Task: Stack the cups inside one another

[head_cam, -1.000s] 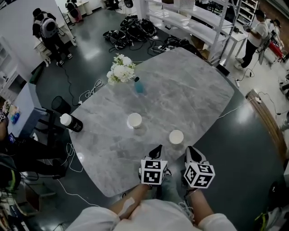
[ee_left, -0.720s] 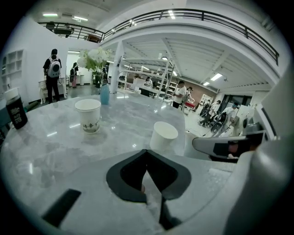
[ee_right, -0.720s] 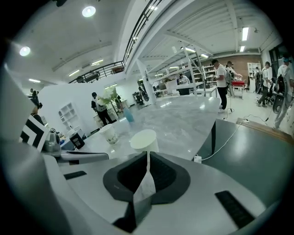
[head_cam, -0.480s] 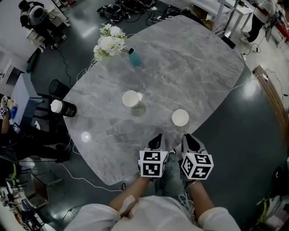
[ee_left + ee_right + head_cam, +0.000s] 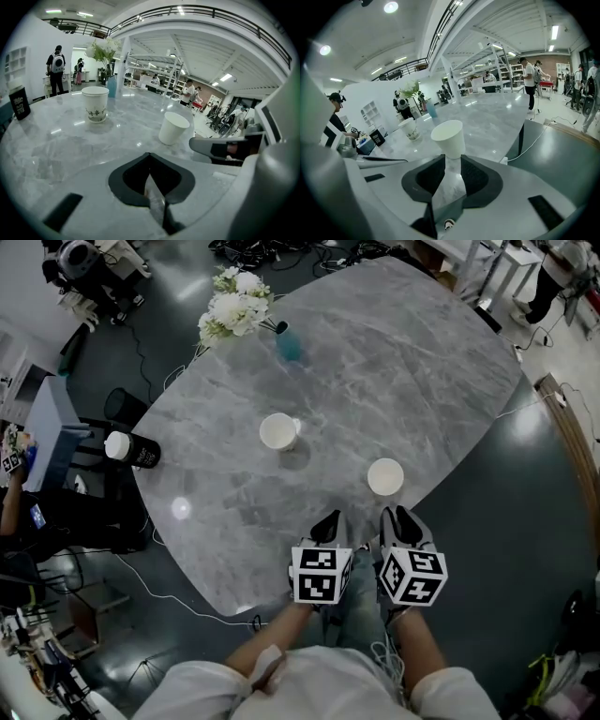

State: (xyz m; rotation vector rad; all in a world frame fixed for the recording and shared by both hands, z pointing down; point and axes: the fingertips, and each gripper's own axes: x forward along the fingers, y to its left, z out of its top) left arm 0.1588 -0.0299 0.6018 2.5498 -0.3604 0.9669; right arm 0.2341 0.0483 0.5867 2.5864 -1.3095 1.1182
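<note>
Two white paper cups stand upright and apart on the grey marble table (image 5: 216, 521). The plain cup (image 5: 385, 476) (image 5: 448, 138) (image 5: 174, 127) is near the front right edge. The printed cup (image 5: 278, 431) (image 5: 95, 103) (image 5: 409, 128) is farther in, to the left. My right gripper (image 5: 394, 518) (image 5: 450, 161) points at the plain cup from just short of it. Its jaws have just been opening and stand slightly apart with nothing between them. My left gripper (image 5: 328, 524) (image 5: 149, 154) hovers beside it over the table's near edge, its tips together and empty.
A blue vase (image 5: 289, 341) with white flowers (image 5: 232, 310) stands at the table's far side. A black bottle with a white cap (image 5: 131, 450) sits off the left edge. Cables lie on the dark floor, and people stand far behind.
Both grippers have sunk a little toward the table's near edge. The right jaws have parted slightly. The cups have not moved.
</note>
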